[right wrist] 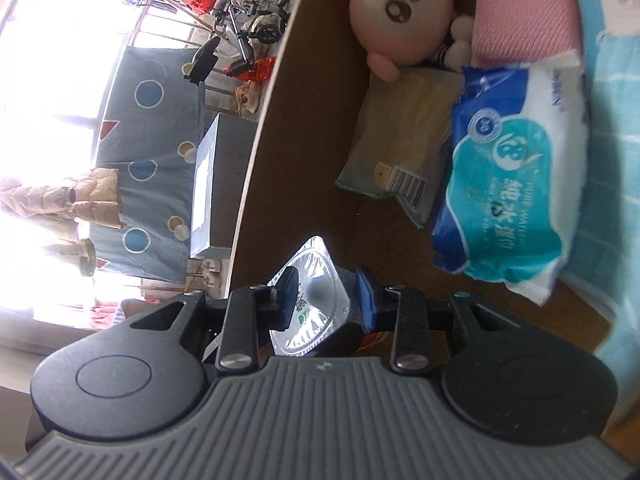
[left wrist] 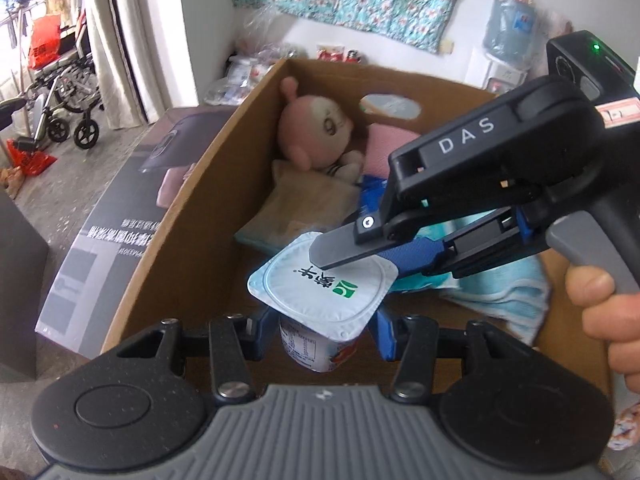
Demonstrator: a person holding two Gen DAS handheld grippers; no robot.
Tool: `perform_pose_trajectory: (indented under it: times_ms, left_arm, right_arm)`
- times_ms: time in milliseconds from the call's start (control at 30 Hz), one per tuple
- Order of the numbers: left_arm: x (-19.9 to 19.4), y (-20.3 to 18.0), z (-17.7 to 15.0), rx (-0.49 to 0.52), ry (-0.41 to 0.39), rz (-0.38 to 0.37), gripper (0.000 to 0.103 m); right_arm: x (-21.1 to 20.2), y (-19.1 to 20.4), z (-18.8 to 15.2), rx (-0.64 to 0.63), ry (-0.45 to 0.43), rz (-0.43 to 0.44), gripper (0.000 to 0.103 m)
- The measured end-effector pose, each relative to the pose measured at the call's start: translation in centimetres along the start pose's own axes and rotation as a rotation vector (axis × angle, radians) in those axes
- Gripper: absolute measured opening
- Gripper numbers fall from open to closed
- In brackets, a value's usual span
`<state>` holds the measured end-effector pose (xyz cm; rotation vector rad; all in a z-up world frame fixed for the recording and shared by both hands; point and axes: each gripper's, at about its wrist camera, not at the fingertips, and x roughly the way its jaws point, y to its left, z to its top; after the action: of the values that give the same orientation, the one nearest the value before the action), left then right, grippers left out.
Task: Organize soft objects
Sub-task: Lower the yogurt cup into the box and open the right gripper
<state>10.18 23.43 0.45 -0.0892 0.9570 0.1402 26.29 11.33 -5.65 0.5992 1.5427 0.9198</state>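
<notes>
Two grippers on one yogurt cup (left wrist: 320, 304), held over the near end of the cardboard box (left wrist: 192, 184). Left gripper (left wrist: 320, 330) clamps the cup's ribbed plastic body. Right gripper (left wrist: 352, 258) has one flat finger over the foil lid and a blue pad beneath the rim; contact unclear. Farther in: one round pink plush doll (left wrist: 312, 128), one pink cloth. Only the right wrist shows the crinkly wipes pack (right wrist: 516, 184) and the tan packet (right wrist: 400, 148).

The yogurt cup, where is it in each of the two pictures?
Left wrist view: the yogurt cup sits low in the centre, between the near fingers.
Right wrist view: yogurt cup low centre, foil lid tipped sideways.
Shared landmark: the pink plush doll in the cardboard box.
</notes>
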Motion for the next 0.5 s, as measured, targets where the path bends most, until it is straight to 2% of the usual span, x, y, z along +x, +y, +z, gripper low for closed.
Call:
perform_pose_trajectory:
  times_ms: [100,200,500]
  left_arm:
    - [-0.1,0.4,-0.2,0.000,0.014,0.024,0.051]
    - [-0.5,0.5,-0.5,0.014,0.014,0.046,0.053]
    - [-2.2,0.6,-0.6,0.026,-0.017,0.029,0.054]
  right_arm:
    - [2.1,-1.2,0.2,0.030,0.036,-0.025,0.032]
    - [3.4,-2.0,0.0,0.066,0.057,-0.001,0.032]
    - [6.0,-0.8,-0.8,0.049,0.083,0.002,0.032]
